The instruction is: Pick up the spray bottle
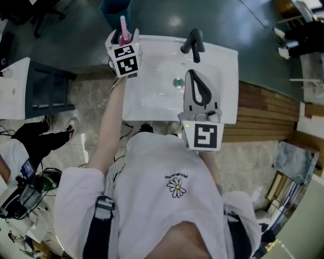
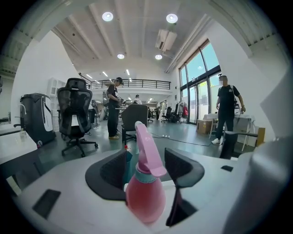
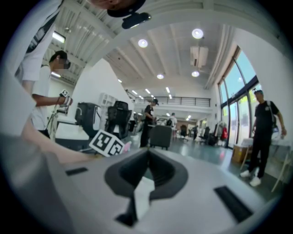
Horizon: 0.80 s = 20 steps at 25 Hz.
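A pink spray bottle with a teal collar and a pink trigger head stands upright between the dark jaws of my left gripper, which is shut on it. In the head view the bottle's pink top sticks up above the left gripper's marker cube, at the far left corner of the white sink. My right gripper hangs over the sink basin near the drain. Its jaws meet with nothing between them, and the right gripper points out into the hall.
A black faucet stands at the sink's far edge, with the drain just below it. A teal bin sits on the floor beyond the sink. Wooden slats lie to the right and a white table to the left. People and office chairs stand in the hall.
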{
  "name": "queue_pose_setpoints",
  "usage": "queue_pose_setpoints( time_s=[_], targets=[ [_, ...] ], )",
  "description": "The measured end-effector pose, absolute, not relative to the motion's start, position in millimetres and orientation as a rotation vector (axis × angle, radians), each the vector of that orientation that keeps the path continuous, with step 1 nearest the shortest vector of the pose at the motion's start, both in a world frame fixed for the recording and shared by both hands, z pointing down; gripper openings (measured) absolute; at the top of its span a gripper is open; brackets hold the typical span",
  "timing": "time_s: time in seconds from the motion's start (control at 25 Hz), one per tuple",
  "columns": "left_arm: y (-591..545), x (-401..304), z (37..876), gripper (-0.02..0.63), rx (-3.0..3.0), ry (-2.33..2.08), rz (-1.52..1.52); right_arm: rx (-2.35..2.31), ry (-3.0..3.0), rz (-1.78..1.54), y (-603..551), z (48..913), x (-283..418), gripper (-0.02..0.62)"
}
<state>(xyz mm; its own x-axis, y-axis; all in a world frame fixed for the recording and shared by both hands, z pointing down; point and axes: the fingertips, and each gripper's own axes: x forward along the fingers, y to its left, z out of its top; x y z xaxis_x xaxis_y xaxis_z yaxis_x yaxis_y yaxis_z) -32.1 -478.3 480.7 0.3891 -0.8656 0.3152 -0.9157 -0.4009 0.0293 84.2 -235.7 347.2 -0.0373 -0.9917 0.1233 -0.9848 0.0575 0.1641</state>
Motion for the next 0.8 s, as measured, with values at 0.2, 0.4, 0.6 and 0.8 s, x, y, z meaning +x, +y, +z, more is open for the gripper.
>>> queue_pose_setpoints(
  time_s=[0.2,0.4,0.6,0.8],
  targets=[
    [-482,-34,485,0.221,2.44,-1.614,0.395,2.02,-2.117,-0.035,-236,351,85,0.029],
    [-481,-31,500,0.219,2.428,-1.589,0.458,2.02,-2.115,-0.039,-237,351,87,0.029],
    [-482,-31,502,0.201,2.426,-1.602,0.454,2.012,-2.117,-0.046,-236,352,85,0.029],
    [-482,-33,502,0.176,2.422,-1.623,0.454,2.007,-2.11,-0.037,-234,355,84,0.029]
  ],
)
